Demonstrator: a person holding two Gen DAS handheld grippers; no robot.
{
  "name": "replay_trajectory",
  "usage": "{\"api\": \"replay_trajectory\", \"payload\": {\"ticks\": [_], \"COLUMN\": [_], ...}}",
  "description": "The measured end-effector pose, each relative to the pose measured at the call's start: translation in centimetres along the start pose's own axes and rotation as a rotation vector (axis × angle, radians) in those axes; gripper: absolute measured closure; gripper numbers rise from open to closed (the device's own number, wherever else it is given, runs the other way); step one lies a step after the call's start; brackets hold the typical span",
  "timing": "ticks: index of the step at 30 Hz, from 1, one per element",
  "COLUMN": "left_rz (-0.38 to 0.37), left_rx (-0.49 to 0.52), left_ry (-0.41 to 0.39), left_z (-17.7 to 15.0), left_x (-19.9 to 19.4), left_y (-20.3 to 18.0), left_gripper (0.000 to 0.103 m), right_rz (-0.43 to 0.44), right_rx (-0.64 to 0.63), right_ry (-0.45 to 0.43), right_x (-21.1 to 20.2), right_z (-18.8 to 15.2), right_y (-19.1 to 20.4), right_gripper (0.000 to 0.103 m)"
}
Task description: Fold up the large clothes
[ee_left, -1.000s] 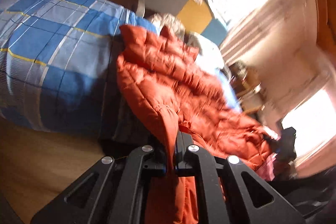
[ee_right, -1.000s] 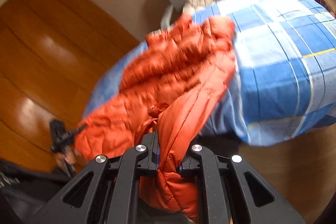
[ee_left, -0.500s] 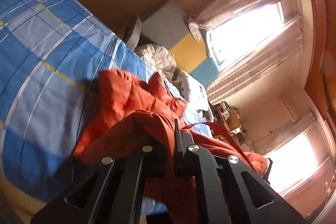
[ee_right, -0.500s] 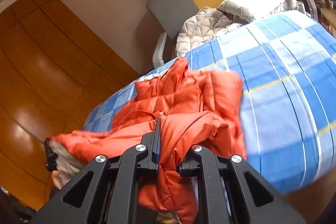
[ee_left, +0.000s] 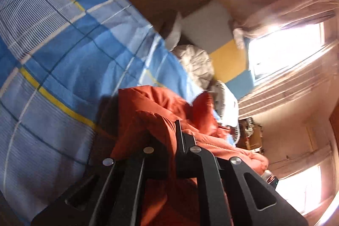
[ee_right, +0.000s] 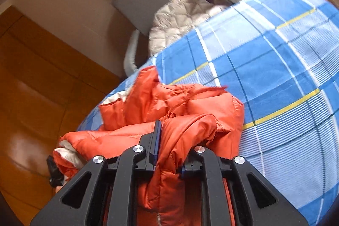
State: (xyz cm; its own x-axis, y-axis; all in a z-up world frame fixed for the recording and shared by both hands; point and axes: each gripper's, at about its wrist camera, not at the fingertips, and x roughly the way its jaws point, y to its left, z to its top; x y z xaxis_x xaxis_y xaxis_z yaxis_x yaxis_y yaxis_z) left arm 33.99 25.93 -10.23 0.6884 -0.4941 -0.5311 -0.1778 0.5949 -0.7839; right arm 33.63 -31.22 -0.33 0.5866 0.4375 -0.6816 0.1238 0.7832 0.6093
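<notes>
Two grippers (left (ee_left: 172, 137), right (ee_right: 169, 141)) clamp one orange jacket (ee_right: 190, 111)

The left gripper (ee_left: 172, 137) is pinched tight on the orange jacket (ee_left: 161, 111). The right gripper (ee_right: 169, 141) is pinched on it too.

Matte black tool (ee_left: 172, 141) frames w/ silver screws, triangular cutouts; blue-edged pad.
</notes>
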Motion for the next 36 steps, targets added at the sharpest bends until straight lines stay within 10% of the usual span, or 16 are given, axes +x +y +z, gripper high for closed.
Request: {"api": "replay_trajectory", "payload": {"ticks": [3, 7, 10, 19, 26, 31, 36], "left_rz": [0.006, -0.021, -0.055, -0.017, 0.070, 0.014, 0.024], "left_rx": [-0.016, -0.043, -0.074, -0.062, 0.264, 0.493, 0.592], "left_ry": [0.012, 0.022, -0.002, -0.148, -0.176, -0.066, 0.069], "left_z": [0.7, 1.3, 1.7, 2.9, 0.2, -3.2, -4.7], "left_x": [1.2, 1.3, 0.5, -3.6, -6.7, -4.8, 0.4], "left_y": [0.3, 0.2, 0.3, -0.5, -4.4, -8.3, -11.5], "left_gripper": [0.095, 0.083, 0.058, 0.034, 0.035, 0.036, 0.035], "right_rz": [0.018, 0.100, 0.116, 0.143, 0.052, -0.163, -0.197], "right_rx": [0.031, 0.074, 0.081, 0.100, 0.004, -0.217, -0.442], "right_ry": [0.019, 0.002, -0.024, -0.109, -0.197, -0.190, -0.127], "right_x": [0.9, 0.3, -0.3, -2.1, -4.5, -3.1, 0.2], "right_z": [0.3, 0.8, 1.2, 3.2, 2.7, -0.7, -3.3], "right_y": [-0.5, -0.5, 0.1, 1.3, 2.5, 4.4, 8.5], "right_gripper": [0.075, 0.035, 0.029, 0.016, 0.016, 0.042, 0.048]}}
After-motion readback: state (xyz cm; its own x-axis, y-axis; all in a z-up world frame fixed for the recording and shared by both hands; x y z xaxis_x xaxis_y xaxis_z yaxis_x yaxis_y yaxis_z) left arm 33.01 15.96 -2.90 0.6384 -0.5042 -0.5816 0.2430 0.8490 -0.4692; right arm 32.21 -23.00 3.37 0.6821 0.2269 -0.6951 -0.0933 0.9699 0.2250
